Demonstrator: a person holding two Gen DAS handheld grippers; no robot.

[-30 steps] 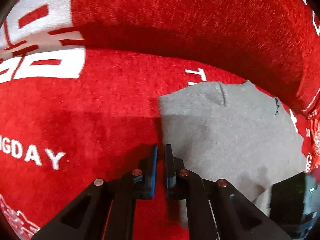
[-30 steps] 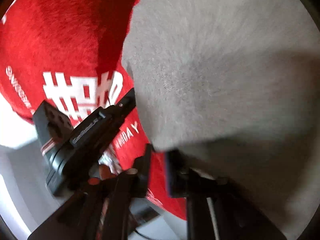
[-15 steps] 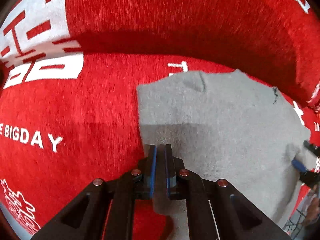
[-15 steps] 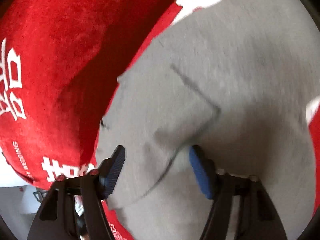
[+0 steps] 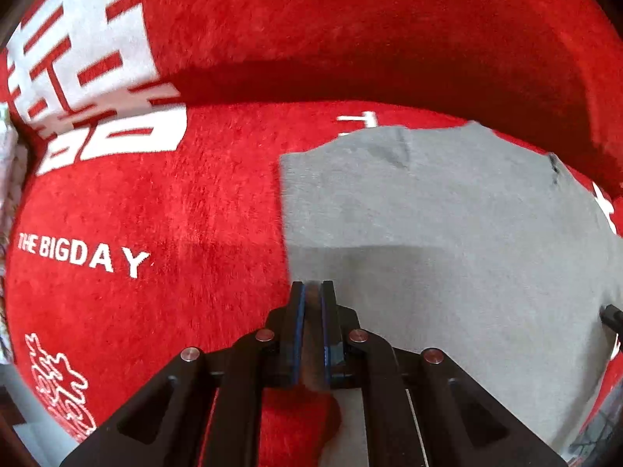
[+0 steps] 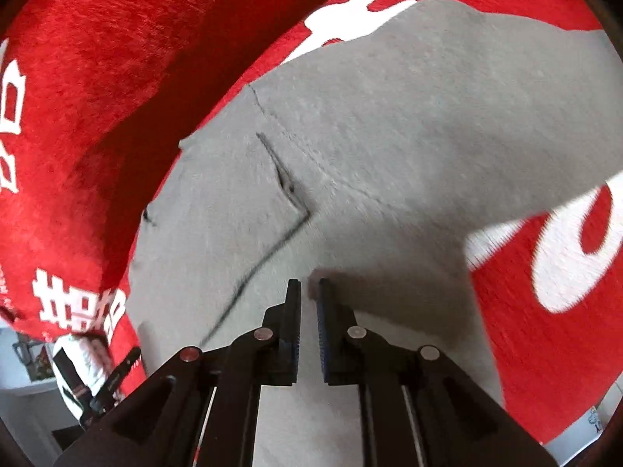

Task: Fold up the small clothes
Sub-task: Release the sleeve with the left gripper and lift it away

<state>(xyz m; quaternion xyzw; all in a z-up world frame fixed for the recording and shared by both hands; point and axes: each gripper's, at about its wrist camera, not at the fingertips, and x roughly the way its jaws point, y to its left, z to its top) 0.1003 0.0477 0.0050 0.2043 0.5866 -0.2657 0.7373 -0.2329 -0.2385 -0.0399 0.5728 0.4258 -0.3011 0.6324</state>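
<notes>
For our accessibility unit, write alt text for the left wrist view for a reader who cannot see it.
The left gripper, jaws nearly closed on the near edge of a grey garment, which lies flat on a red blanket. White lettering on the blanket reads "THE BIGDAY".

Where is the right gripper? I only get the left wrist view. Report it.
Observer: The right gripper sits low on the soft grey fabric garment, jaws nearly together with grey cloth in the narrow gap.
Operator: Describe the cloth at its tips.
Observer: A small ridge of cloth bunches up right at the tips.
Operator: Give me a landmark beside it.
Observer: A dark angled seam line crosses the garment just ahead and to the left of the gripper, bending back toward the lower left.
</notes>
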